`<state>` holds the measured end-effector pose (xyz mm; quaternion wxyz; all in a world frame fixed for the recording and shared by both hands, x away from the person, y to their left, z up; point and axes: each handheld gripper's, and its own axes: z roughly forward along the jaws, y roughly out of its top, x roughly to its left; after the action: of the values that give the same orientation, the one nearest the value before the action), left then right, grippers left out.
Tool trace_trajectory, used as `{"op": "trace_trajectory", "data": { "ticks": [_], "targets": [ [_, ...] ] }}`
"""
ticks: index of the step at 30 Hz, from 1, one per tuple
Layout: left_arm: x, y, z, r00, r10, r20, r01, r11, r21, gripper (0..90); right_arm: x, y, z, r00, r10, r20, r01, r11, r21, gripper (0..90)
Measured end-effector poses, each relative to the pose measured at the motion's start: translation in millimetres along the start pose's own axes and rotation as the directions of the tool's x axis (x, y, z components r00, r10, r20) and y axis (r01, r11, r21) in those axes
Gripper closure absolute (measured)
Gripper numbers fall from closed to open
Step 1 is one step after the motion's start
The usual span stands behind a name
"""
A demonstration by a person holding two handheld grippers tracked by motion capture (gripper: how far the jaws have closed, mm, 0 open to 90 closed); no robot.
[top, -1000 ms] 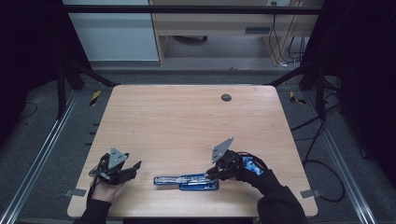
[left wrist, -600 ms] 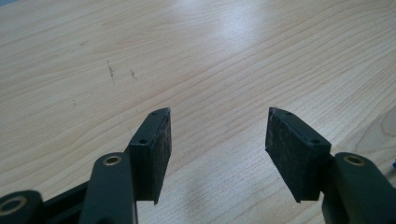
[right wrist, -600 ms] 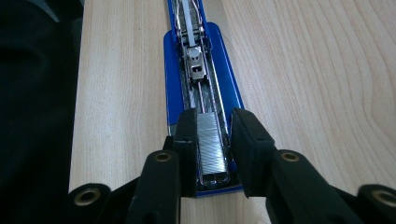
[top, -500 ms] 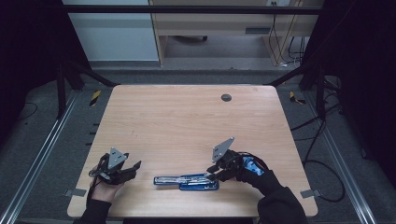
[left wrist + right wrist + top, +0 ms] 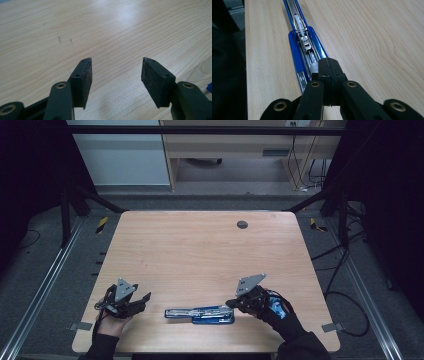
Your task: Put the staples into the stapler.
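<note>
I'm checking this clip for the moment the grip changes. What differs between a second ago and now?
The right gripper has just been closing; its jaws now meet with nothing between them, at the near end of the opened blue stapler. The stapler lies where it was, near the table edge. The left gripper stays open over bare wood.

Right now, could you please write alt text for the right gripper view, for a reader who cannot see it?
The right gripper, its two black jaws shut together with nothing visible between them, sits at the near end of an opened blue stapler. The stapler lies flat on a light wooden table, its metal staple channel facing up.
</note>
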<state>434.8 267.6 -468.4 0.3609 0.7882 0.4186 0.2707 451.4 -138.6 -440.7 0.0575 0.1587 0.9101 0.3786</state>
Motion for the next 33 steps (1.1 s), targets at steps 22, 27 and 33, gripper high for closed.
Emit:
{"op": "trace_trajectory", "data": {
  "ticks": [22, 27, 33],
  "targets": [
    [-0.4, 0.8, -1.8, 1.0000, -0.005, 0.007, 0.005, 0.9999, -0.012, 41.9, 7.4, -6.7, 3.0, 0.9963, 0.041, 0.075, -0.038, 0.998, -0.043, 88.2],
    [-1.6, 1.8, -3.4, 0.9996, 0.006, 0.029, -0.006, 0.9999, -0.016, 42.0, 12.0, -8.9, -2.6, 0.9880, 0.096, 0.122, -0.083, 0.991, -0.107, 84.6],
    [-5.8, 4.4, -5.5, 0.9967, 0.013, 0.080, -0.011, 0.9994, -0.033, 42.4, 16.2, -16.8, -5.6, 0.9761, 0.165, 0.142, -0.144, 0.979, -0.146, 83.3]
  ]
}}
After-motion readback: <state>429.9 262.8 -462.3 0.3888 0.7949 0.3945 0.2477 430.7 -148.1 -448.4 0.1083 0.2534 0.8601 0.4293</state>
